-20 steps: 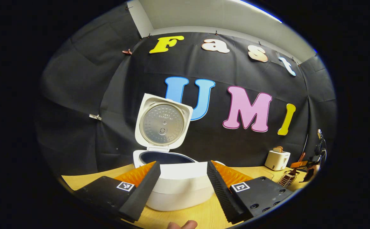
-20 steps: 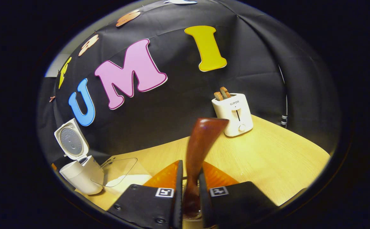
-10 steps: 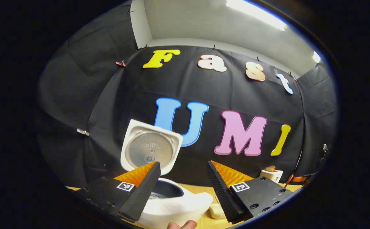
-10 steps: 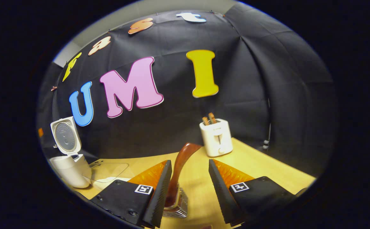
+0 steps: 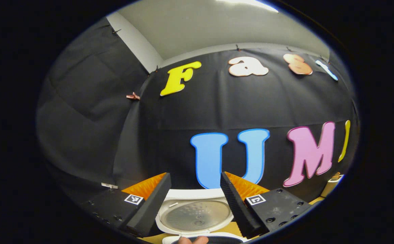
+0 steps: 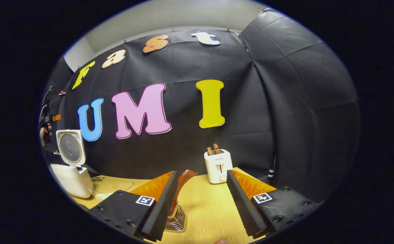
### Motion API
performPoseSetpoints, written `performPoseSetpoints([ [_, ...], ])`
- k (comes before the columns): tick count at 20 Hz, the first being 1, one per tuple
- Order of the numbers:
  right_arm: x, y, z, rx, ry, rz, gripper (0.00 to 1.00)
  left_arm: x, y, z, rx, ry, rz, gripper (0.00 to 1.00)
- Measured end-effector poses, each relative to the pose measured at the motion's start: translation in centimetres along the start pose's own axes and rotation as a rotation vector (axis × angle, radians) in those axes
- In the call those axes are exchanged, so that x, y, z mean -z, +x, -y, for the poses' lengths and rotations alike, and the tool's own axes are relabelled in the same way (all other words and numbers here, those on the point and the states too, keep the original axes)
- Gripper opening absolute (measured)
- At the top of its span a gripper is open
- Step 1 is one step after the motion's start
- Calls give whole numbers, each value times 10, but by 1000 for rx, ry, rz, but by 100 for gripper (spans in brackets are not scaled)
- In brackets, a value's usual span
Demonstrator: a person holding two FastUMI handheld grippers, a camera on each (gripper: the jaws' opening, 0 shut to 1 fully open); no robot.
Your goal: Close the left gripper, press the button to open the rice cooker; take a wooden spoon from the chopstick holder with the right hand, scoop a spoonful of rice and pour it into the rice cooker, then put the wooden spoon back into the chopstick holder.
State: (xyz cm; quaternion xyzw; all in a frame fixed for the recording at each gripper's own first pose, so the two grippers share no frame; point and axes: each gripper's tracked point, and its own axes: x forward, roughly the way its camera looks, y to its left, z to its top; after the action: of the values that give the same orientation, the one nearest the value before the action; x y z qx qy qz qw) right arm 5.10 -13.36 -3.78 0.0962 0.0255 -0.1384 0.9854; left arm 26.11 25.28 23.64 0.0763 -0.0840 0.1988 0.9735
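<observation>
Spoon beside open right jaws

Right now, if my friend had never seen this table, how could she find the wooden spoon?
Start at the wooden table and find the white toaster by the black wall. Nearer than it stands a ribbed metal chopstick holder. The wooden spoon is the dark reddish-brown handle leaning out of it.
</observation>
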Motion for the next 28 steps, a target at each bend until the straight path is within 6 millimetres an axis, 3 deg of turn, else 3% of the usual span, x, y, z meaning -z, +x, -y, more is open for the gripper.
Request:
performPoseSetpoints([
  [3,1,-8,-1,-14,-46,1,89,20,47,-6,-48,-20,-97,89],
  [4,-1,-11,-1,-14,-57,6,89,25,62,-6,-58,-11,-119,94],
  [6,-5,-16,3,-9,-61,19,89,34,82,-10,-85,4,-150,94],
  [8,-8,-19,5,-11,-59,19,89,45,95,-7,-90,0,-198,94],
  [11,-16,-22,6,-15,-39,32,89,77,97,-2,-101,-3,-313,94],
  [13,-18,-25,3,-28,-35,39,89,87,91,-8,-113,92,-360,97],
  [15,-19,-25,-3,-45,-36,39,89,83,84,-3,-101,131,-359,95],
  [19,-20,-26,-11,-74,-34,35,89,78,42,12,-54,121,-357,98],
  [24,-23,-28,-6,-78,-2,31,89,82,-29,30,17,121,-341,98],
  [28,-28,-30,-1,-80,28,40,89,104,-88,43,73,100,-379,96],
])
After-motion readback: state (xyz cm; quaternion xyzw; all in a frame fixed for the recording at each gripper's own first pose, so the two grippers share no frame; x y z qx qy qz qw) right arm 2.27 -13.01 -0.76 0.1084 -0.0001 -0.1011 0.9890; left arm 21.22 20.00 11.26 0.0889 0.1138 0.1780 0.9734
